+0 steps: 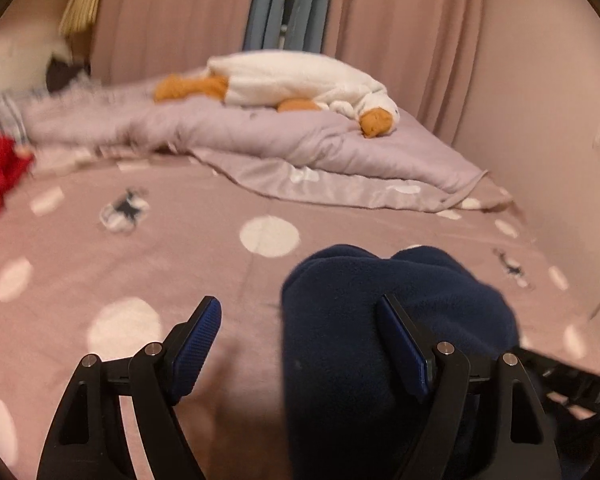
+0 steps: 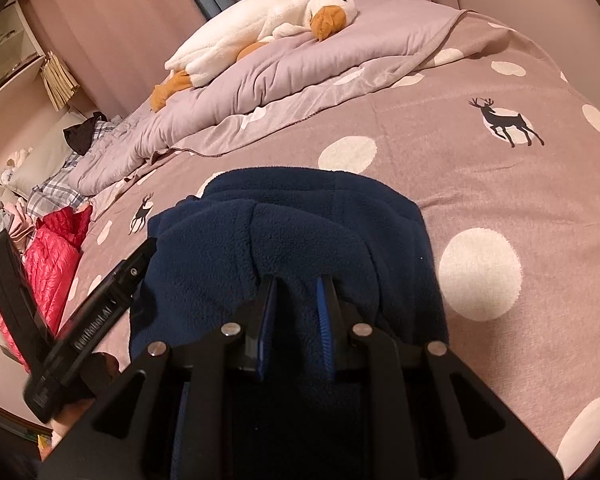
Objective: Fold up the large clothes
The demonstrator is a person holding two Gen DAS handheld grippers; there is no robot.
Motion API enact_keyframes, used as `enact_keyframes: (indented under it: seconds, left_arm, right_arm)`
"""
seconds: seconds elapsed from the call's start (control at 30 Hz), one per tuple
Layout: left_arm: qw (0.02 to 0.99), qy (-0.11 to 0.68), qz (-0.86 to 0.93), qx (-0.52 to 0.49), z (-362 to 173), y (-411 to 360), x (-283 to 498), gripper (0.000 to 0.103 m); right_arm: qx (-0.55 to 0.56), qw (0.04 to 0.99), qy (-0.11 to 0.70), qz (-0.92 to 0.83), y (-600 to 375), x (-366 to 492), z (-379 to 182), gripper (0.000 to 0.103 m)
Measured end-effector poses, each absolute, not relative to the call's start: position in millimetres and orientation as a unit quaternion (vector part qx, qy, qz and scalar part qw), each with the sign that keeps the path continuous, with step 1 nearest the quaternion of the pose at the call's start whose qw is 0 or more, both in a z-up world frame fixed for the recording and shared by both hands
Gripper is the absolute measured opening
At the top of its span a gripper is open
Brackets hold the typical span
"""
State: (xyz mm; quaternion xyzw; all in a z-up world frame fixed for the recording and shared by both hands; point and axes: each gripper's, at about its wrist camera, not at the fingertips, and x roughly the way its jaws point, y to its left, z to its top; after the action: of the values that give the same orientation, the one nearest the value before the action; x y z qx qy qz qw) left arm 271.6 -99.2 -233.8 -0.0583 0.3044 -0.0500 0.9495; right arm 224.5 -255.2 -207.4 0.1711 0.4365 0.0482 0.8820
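While lying bunched on the dotted bedspread (image 2: 480, 184), the navy fleece garment (image 2: 300, 232) is being gathered into a fold, by the look of it mid-task rather than near the end. Pinching a raised ridge of the fleece with the right gripper (image 2: 296, 300), jaws drawn close with cloth between the pads. Hovering the left gripper (image 1: 300, 344) spread wide, one finger over bare bedspread, the other in front of the fleece, gripping nothing. Judging the next move: bringing the left gripper onto a matching edge, closing on it, then carrying both edges across together so the layers land flat. Risking a lopsided fold if only one side is lifted. Farther off, lying on a lilac duvet (image 2: 284, 68), a plush goose (image 2: 268, 20); at the bed's edge, a red padded jacket (image 2: 52, 264).
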Motion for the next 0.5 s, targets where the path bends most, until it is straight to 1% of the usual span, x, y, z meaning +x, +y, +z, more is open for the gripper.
enact_keyframes:
  seconds: [0.1,0.17,0.23,0.33,0.5]
  left_arm:
    - [0.955,0.295,-0.015,-0.011,-236,-108,265,0.080]
    - [0.957,0.287,-0.015,-0.023,-235,-104,262,0.080]
    - [0.954,0.298,-0.019,-0.042,-232,-97,263,0.080]
    - [0.951,0.302,-0.018,-0.068,-225,-89,261,0.080]
    - [0.957,0.286,-0.015,-0.040,-219,-97,245,0.080]
  right_arm:
    - [0.174,0.883,0.433,0.048,-257,222,-207,0.020]
    - [0.175,0.886,0.426,0.048,-258,219,-205,0.020]
    - [0.170,0.892,0.416,0.047,-257,214,-201,0.021]
    - [0.154,0.902,0.402,0.045,-253,208,-197,0.024]
    - [0.147,0.908,0.391,0.035,-253,203,-200,0.027]
